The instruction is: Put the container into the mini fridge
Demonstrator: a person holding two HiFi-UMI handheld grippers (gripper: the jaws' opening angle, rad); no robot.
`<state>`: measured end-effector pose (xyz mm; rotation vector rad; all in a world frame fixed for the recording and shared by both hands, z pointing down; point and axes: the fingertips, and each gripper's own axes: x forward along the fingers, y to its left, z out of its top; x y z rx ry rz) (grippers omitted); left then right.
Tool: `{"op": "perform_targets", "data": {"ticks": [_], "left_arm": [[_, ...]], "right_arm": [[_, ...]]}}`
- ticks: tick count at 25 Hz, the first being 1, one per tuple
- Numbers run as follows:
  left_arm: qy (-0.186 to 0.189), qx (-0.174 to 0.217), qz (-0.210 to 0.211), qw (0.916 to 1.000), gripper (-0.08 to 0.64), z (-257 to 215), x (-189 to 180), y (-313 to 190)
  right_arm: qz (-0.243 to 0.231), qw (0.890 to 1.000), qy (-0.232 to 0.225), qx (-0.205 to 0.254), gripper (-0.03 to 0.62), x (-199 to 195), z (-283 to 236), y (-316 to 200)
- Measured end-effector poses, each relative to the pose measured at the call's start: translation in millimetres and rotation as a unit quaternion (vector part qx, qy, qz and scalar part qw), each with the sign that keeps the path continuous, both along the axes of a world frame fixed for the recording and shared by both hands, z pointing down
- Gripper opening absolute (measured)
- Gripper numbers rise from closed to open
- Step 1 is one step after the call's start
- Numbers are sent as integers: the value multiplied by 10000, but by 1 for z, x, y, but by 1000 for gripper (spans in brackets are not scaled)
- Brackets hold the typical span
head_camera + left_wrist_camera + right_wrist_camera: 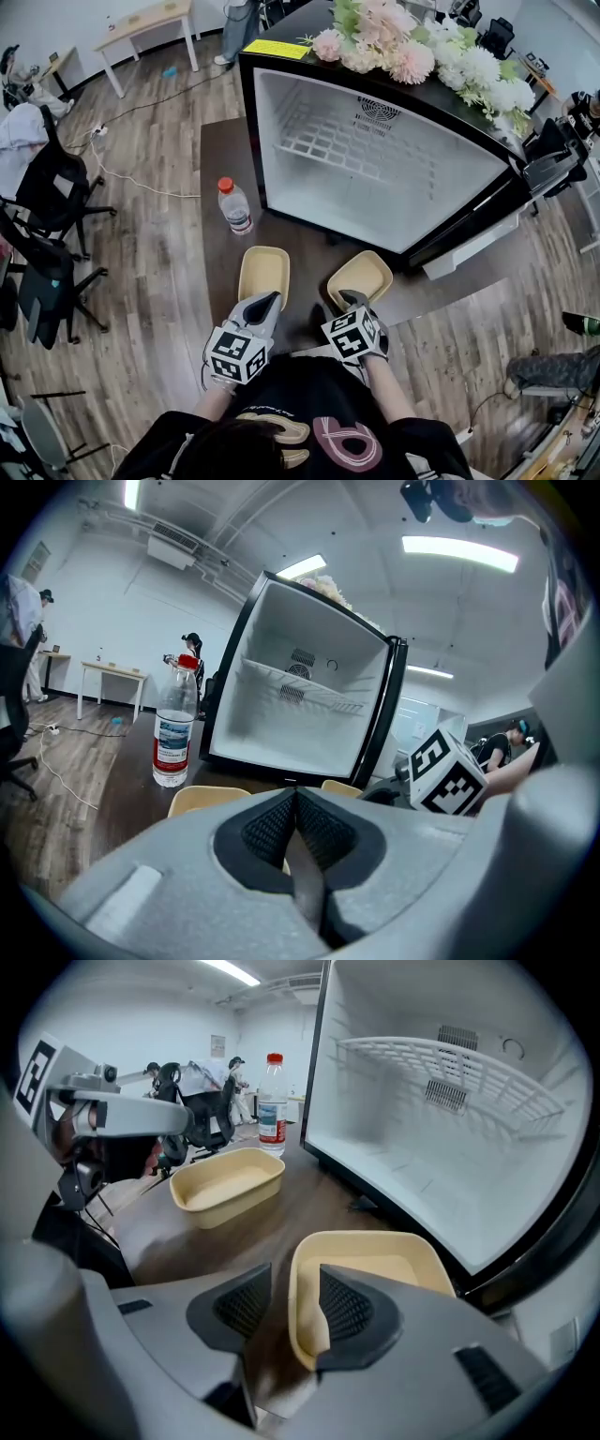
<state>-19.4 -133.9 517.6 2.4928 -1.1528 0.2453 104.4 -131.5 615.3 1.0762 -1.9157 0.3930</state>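
Note:
Two shallow yellow containers lie on the dark table in front of the open, empty mini fridge. My right gripper is open and straddles the near rim of the right container: one jaw is inside it, the other outside, with a gap left at the wall. In the head view that right gripper sits at the near end of the right container. Just short of the left container, my left gripper is shut and holds nothing.
A water bottle with a red cap stands on the table left of the fridge. Flowers lie along the fridge top. Black office chairs stand on the wood floor at the left. A wire shelf spans the fridge interior.

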Motion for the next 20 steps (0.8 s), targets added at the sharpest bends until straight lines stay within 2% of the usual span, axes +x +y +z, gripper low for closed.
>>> {"op": "perform_targets", "data": {"ticks": [3, 6, 13, 20], "left_arm": [[-2, -1, -2, 10000, 9, 1, 0, -4], [26, -83, -55, 9999, 9, 5, -3, -9], [17, -129, -117, 9998, 9, 9, -8, -15], [15, -212, -104, 9997, 9, 14, -8, -15]], "right_arm": [[-72, 9999, 61, -123, 159, -1, 6, -3], [-85, 9998, 19, -181, 129, -2, 8, -5], [-164, 9993, 282, -168, 41, -1, 13, -8], [-200, 9991, 363, -52, 29, -1, 10, -8]]}}
